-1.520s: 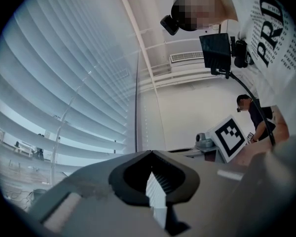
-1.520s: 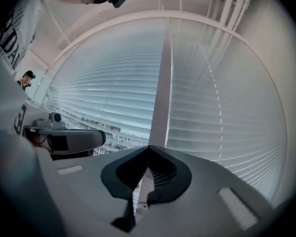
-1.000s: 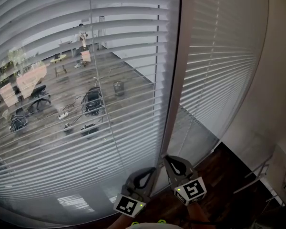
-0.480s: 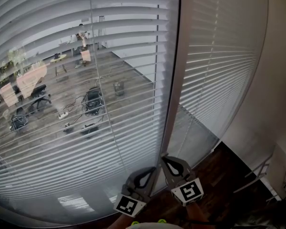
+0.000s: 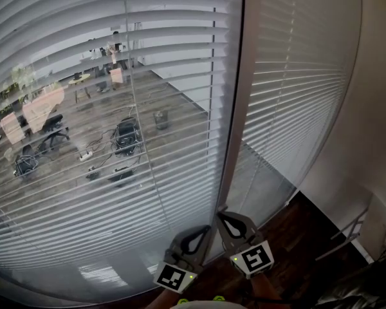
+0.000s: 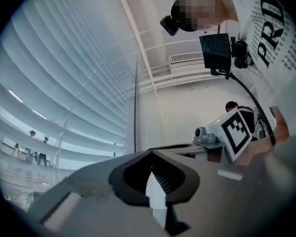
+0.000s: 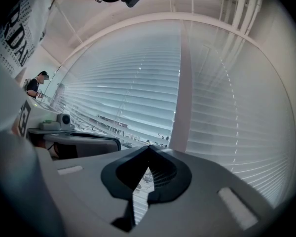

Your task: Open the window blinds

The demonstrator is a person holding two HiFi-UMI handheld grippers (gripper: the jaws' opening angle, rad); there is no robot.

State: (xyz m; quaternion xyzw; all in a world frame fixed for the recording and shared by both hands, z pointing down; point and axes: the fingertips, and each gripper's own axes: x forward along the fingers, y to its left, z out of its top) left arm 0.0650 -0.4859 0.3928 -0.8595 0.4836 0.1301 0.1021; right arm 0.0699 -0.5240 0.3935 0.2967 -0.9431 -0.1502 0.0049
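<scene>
Your left tongs (image 5: 208, 229) are closed with nothing in them. Your right tongs (image 5: 222, 214) are closed too, also empty, just beside the left, low down with the tips near the window post (image 5: 237, 108). The blinds (image 5: 116, 172) hang down over both panes, slats tilted, room visible through the left one.

Tall window (image 5: 116, 140), daylit, split by a pale vertical post (image 5: 235, 108). White wall (image 5: 373, 95) at right. Dark wood floor (image 5: 289, 237) below. Beyond the glass: office chairs (image 5: 125, 135) on grey flooring.
</scene>
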